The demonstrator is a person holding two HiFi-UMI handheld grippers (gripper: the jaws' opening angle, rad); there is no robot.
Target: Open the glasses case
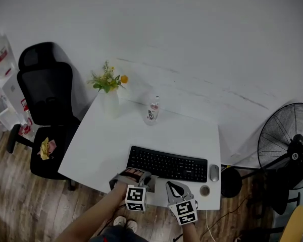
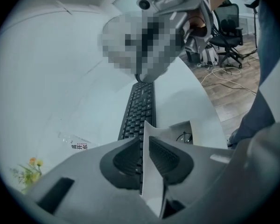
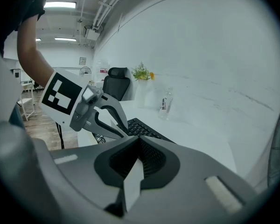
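My left gripper (image 1: 149, 179) is held over the near edge of the bench (image 1: 103, 150), at the left end of the keyboard (image 1: 166, 164), and it looks along the rows of keys. My bare forearm slants up to it from the lower left. Its ribbed dark pads are drawn together with only a slit between them and nothing in it. My right gripper (image 1: 170, 186) is just beside it, in front of the keyboard's middle and turned toward the left one, whose marker cube (image 3: 60, 94) shows at the left of its view. Its jaws are closed too, and empty. I cannot make out the glasses case in any view.

The bench is smooth and white with rounded corners. The keyboard is flat and black, and a grey oval mouse (image 1: 214, 173) lies just right of it. At the back a white vase (image 1: 111, 105) holds green stems with a yellow flower. A clear labelled bottle (image 1: 152, 111) stands near it. The black chair (image 1: 45, 92) carries a yellow and pink bundle (image 1: 47, 148) on its seat. A round wire fan (image 1: 288, 142) stands on the wood floor at the right.
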